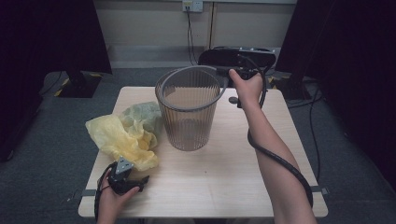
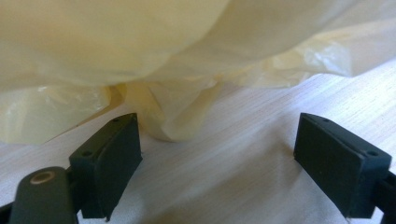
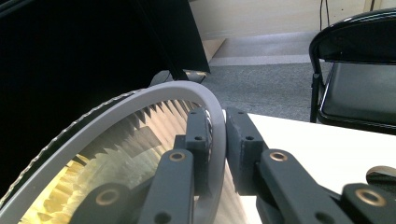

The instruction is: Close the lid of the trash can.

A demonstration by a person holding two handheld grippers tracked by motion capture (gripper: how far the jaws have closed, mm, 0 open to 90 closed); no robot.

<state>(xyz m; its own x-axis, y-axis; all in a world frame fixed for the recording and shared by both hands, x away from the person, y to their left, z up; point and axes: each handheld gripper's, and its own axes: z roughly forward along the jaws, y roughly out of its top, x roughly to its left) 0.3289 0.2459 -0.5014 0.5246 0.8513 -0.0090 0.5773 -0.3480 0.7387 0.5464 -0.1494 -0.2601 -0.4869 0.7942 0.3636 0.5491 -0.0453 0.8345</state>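
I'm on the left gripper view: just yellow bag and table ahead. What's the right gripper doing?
Observer: The right gripper has its fingers shut on the grey ring at the top of the bin.
Operator: Is the ring seated flat on the bin?
Observer: No, in the high view it sits tilted, not flat on the rim.
Operator: Where's the bin from my bag?
Observer: The bag lies close beside the bin, on its left in the high view.
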